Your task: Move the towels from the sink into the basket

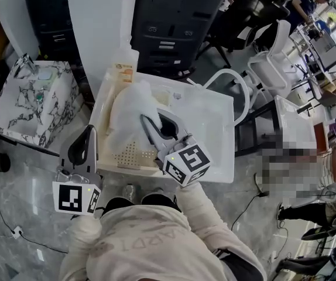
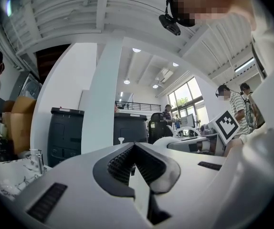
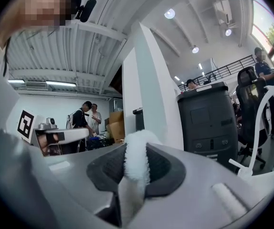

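Observation:
In the head view a white towel (image 1: pixel 132 105) hangs bunched over a cream perforated basket (image 1: pixel 130 156) at the left end of the white sink (image 1: pixel 215 113). My right gripper (image 1: pixel 149 124) reaches in from the lower right and is shut on the towel's edge. In the right gripper view a fold of the towel (image 3: pixel 133 175) is pinched between the dark pads of that gripper (image 3: pixel 136 149). My left gripper (image 1: pixel 90 131) stands just outside the basket's left wall. In the left gripper view its jaws (image 2: pixel 134 148) meet at the tips with nothing between them.
A pale bottle (image 1: pixel 123 69) stands at the sink's back left, and a white curved hose (image 1: pixel 235 81) rises at its back right. A marble-topped stand (image 1: pixel 30 101) is to the left. Behind are a black cabinet (image 1: pixel 174 16) and a white chair (image 1: pixel 270 57).

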{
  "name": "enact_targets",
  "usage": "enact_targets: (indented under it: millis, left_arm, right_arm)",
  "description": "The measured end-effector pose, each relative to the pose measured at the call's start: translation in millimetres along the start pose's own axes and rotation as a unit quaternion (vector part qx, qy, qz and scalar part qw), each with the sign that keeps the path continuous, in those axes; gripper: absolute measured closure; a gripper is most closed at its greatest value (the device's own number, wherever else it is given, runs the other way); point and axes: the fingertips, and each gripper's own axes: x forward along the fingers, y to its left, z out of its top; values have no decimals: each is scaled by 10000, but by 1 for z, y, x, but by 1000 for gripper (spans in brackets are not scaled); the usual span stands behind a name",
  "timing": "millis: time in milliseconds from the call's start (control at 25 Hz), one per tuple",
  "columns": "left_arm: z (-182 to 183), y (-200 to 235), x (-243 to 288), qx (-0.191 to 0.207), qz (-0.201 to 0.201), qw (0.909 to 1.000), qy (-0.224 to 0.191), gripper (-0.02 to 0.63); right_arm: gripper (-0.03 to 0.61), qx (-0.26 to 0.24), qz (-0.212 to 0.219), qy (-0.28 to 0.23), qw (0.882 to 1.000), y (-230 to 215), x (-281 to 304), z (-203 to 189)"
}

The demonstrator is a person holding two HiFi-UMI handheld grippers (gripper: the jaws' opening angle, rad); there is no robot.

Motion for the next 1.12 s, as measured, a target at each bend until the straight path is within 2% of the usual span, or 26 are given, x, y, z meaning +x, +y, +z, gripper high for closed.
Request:
enact_targets:
  millis: [600,880,1120]
  left_arm:
    - [-6,4,-6,-27,71,10000,64,609]
    - [-9,7,-9,-31,128,9999,101,609]
    - [-11,9,-11,-23,166,9998,125,609]
  right_arm:
    - [485,347,-49,1274,9912,-9,13,-86]
    - [469,493,-103,1897,9806,-10,19,-112]
    - [445,531,-21,2573,9649,-7,23,-133]
